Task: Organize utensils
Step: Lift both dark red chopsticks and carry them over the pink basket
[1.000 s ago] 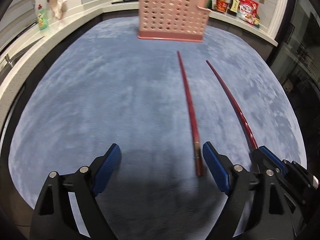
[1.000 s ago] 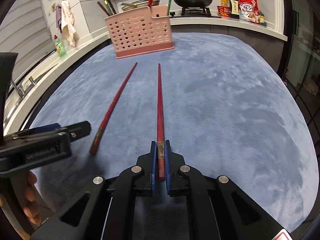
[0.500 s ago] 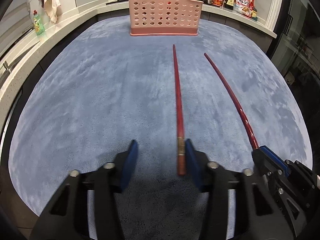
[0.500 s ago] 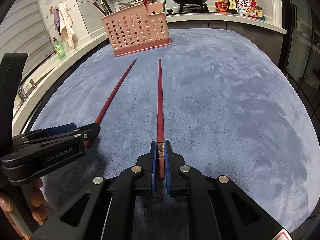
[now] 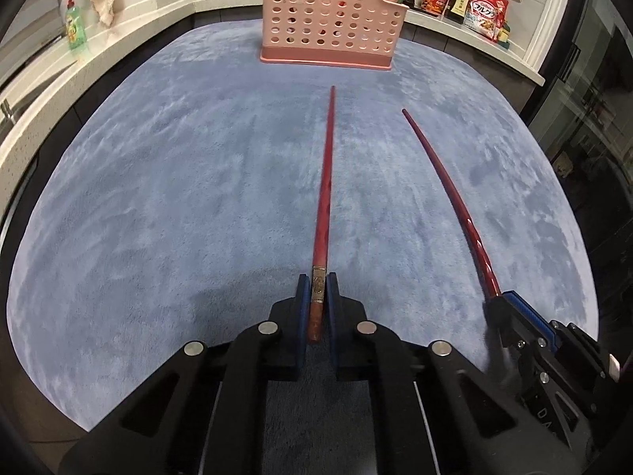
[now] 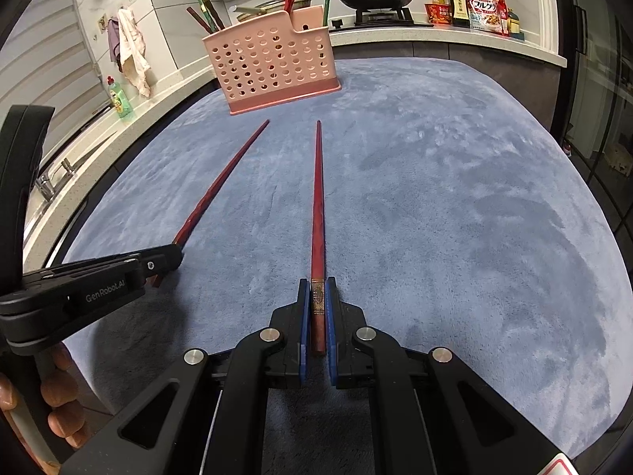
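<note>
Now left gripper (image 5: 317,305) clenched on chopstick (image 5: 323,198); right gripper (image 6: 317,316) likewise; butts hidden.

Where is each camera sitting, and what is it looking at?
Left wrist view: sits on the left claw, looks along its long red chopstick toward the pink holed plastic basket; the right claw shows at right.
Right wrist view: sits on the right claw, looks toward the basket; the left claw and fingers show at left.
Both share the basket, chopsticks and blue mat.
</note>
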The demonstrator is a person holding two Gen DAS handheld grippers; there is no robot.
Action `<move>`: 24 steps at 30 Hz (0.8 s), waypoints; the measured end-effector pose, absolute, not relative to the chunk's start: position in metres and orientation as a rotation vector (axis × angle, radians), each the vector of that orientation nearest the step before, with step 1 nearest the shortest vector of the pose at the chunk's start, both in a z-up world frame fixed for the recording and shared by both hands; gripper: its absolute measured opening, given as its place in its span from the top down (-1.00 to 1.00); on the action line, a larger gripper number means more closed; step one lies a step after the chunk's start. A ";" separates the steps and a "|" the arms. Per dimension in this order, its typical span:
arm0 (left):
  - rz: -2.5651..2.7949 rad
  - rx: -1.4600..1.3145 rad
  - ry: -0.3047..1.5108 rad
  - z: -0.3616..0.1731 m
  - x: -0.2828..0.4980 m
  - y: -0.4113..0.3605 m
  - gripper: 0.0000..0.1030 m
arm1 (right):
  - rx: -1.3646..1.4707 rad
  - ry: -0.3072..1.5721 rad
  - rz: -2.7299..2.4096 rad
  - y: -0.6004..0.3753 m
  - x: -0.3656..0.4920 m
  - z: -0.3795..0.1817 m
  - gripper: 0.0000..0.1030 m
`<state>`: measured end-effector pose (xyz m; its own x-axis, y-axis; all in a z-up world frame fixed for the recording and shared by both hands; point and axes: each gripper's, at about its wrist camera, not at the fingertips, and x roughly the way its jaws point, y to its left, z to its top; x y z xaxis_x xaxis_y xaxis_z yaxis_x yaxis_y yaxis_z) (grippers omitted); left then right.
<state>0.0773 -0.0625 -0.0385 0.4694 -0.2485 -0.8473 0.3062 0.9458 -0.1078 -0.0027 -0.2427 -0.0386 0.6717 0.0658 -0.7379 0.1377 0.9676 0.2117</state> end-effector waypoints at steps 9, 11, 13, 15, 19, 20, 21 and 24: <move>-0.333 0.015 0.995 -0.016 0.076 -0.040 0.86 | 0.267 0.777 -0.022 -0.243 -0.006 -0.011 0.86; -0.330 0.005 0.985 -0.010 0.076 -0.035 0.86 | 0.268 0.758 -0.021 -0.243 -0.006 -0.003 0.86; -0.327 -0.006 0.970 -0.002 0.075 -0.030 0.86 | 0.273 0.743 -0.020 -0.245 -0.005 0.004 0.86; -0.322 -0.011 0.953 0.007 0.074 -0.025 0.86 | 0.277 0.725 -0.021 -0.246 -0.005 0.013 0.86; -0.323 -0.027 0.925 0.022 0.074 -0.020 0.86 | 0.278 0.691 -0.024 -0.249 -0.005 0.029 0.86; -0.324 -0.034 0.916 0.026 0.074 -0.018 0.86 | 0.278 0.680 -0.026 -0.251 -0.005 0.034 0.86; -0.324 -0.037 0.908 0.031 0.073 -0.017 0.87 | 0.279 0.673 -0.027 -0.252 -0.006 0.037 0.86; -0.325 -0.051 0.881 0.045 0.073 -0.013 0.87 | 0.285 0.642 -0.029 -0.258 -0.008 0.051 0.86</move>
